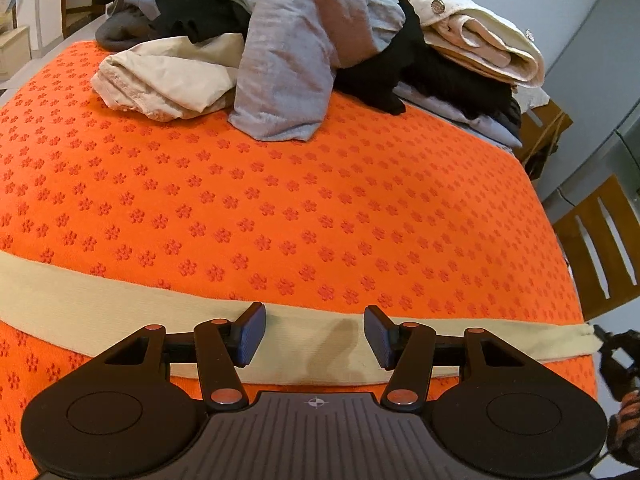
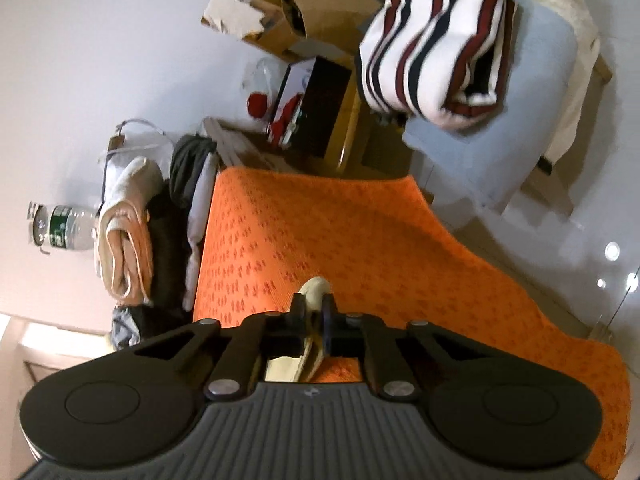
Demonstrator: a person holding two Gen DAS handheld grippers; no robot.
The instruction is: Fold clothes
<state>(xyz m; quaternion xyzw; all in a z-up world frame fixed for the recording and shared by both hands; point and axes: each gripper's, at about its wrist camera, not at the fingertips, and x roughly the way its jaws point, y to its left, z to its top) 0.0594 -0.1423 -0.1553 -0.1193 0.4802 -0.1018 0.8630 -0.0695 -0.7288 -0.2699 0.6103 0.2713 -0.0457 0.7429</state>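
Observation:
A long cream cloth (image 1: 120, 304) lies as a flat folded strip across the near part of the orange flower-patterned mat (image 1: 280, 200). My left gripper (image 1: 315, 334) hovers over the middle of that strip, jaws open, with nothing between the blue pads (image 1: 254, 332). In the right wrist view my right gripper (image 2: 312, 312) is shut on the end of the cream cloth (image 2: 316, 286), whose tip pokes out past the fingers above the orange mat (image 2: 320, 232). This view is rolled on its side.
A heap of unfolded clothes (image 1: 280, 40) fills the mat's far side, with folded cream and black garments (image 1: 480, 52) at the far right. A wooden chair (image 1: 600, 240) stands off the right edge. A folded striped garment (image 2: 436, 48) rests on a blue-cushioned chair (image 2: 520, 120); a water bottle (image 2: 68, 226) is nearby.

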